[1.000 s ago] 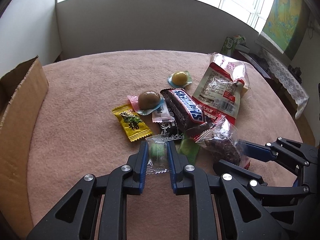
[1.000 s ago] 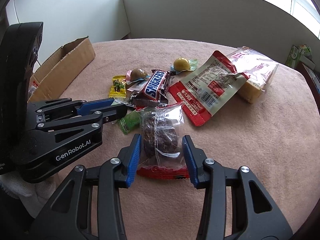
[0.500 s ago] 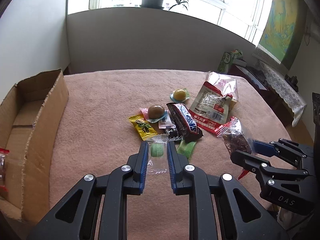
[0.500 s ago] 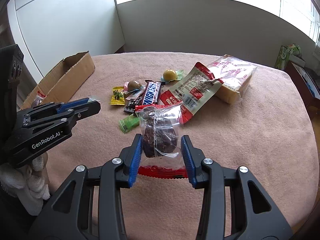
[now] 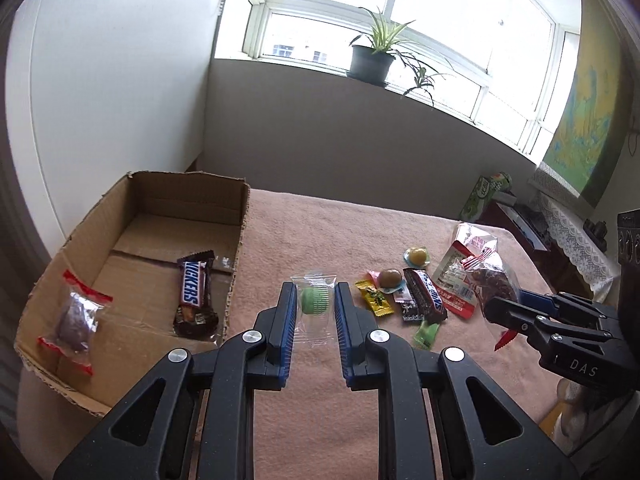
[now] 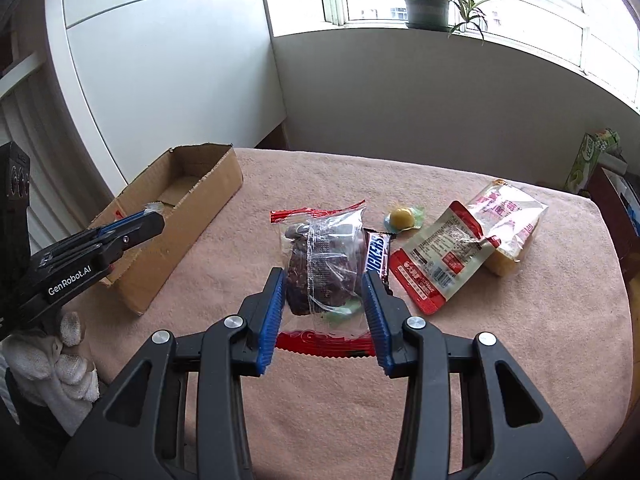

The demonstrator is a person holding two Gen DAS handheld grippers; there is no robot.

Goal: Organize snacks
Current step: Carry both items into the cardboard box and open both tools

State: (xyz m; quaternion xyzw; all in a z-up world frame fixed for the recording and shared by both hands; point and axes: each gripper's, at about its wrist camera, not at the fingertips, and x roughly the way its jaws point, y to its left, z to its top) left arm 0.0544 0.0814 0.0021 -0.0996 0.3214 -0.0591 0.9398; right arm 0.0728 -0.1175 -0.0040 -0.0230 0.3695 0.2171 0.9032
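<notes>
Left wrist view: your left claw (image 5: pixel 315 312) is nearly closed on a small clear-wrapped sweet with a round green centre (image 5: pixel 314 303), the blue pads pinching the wrapper's side edges. The sweet is clear of the bench (image 5: pixel 320 240), and its wrapper runs lengthwise along the claw's fingers.

The open brown cardboard box (image 5: pixel 132 240) lies to the left of this claw and a little ahead of it, its near side wall just beside the left finger. Inside it you already have a brown chocolate bar in a dark wrapper (image 5: pixel 195 286) and a clear packet with red sealed ends and a dark filling (image 5: pixel 76 320).

Right wrist view: your right claw (image 6: pixel 324 300) is partly open and gripping a second clear packet with red sealed ends holding a dark brown cake (image 6: pixel 320 268), also lifted. From this claw the box (image 6: pixel 176 216) sits well to the left, with the left claw (image 6: pixel 154 220) between the two.

Finding: the left hand is the nearer to the box and should deliver first; the right-hand packet has to cross behind it.

Still loose on the pink towelling are:
- a second chocolate bar (image 5: pixel 425 294)
- a yellow sachet (image 5: pixel 374 300)
- a brown domed sweet (image 5: pixel 390 278)
- a yellow domed sweet (image 5: pixel 417 256)
- a large red-and-white pouch (image 6: pixel 440 256)
</notes>
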